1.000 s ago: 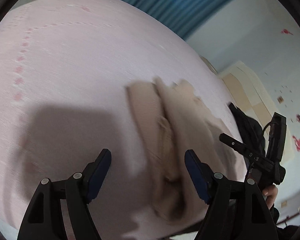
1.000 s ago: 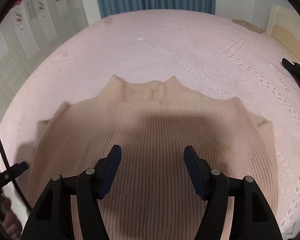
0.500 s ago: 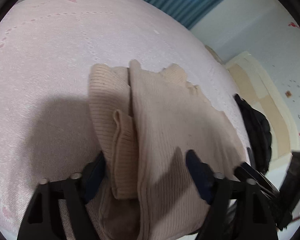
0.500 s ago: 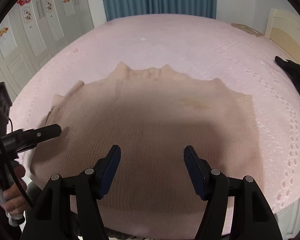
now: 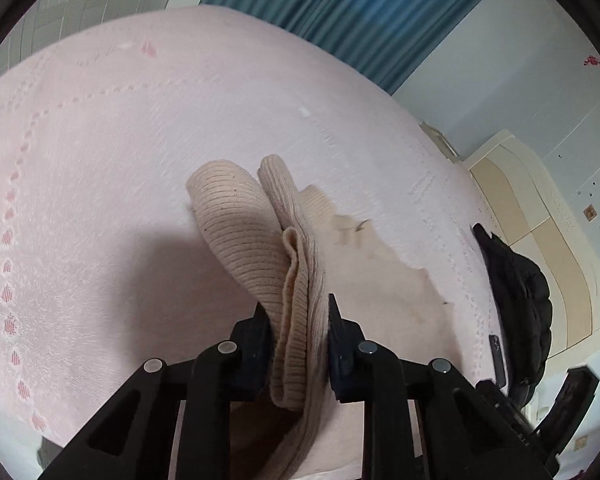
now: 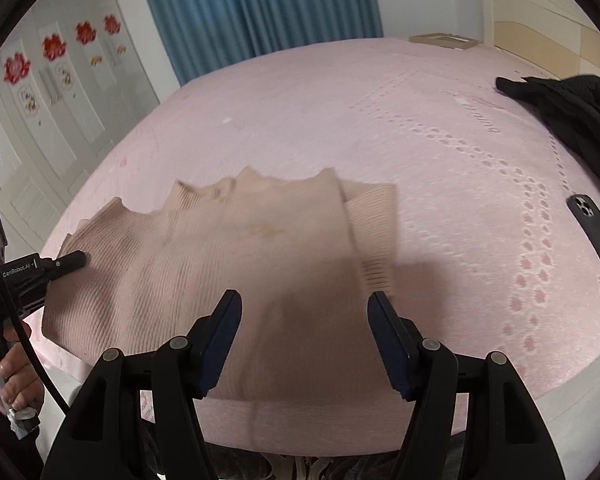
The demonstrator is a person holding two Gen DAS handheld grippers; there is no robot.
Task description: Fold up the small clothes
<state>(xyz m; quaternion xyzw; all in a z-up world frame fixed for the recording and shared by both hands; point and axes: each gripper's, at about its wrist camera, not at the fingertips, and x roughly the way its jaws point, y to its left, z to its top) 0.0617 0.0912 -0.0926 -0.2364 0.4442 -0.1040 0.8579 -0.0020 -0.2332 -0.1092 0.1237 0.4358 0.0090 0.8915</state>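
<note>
A beige ribbed sweater point(image 6: 236, 256) lies flat on the pink bed near its front edge, collar away from me. My left gripper point(image 5: 298, 328) is shut on a bunched fold of the sweater's sleeve point(image 5: 260, 248) at its left side; it also shows in the right wrist view point(image 6: 66, 260). My right gripper point(image 6: 304, 320) is open and empty above the sweater's lower right part. The right sleeve point(image 6: 374, 224) is folded along the body.
The pink bedspread point(image 6: 440, 128) has free room beyond and right of the sweater. A black garment point(image 6: 572, 116) lies at the far right and a dark phone point(image 6: 596, 236) near the right edge. A headboard point(image 5: 540, 240) and blue curtain point(image 6: 260, 12) stand behind.
My left gripper moved in over the sleeve and closed on it, lifting a fold. The right gripper pulled back and to the right over the sweater, staying open.
</note>
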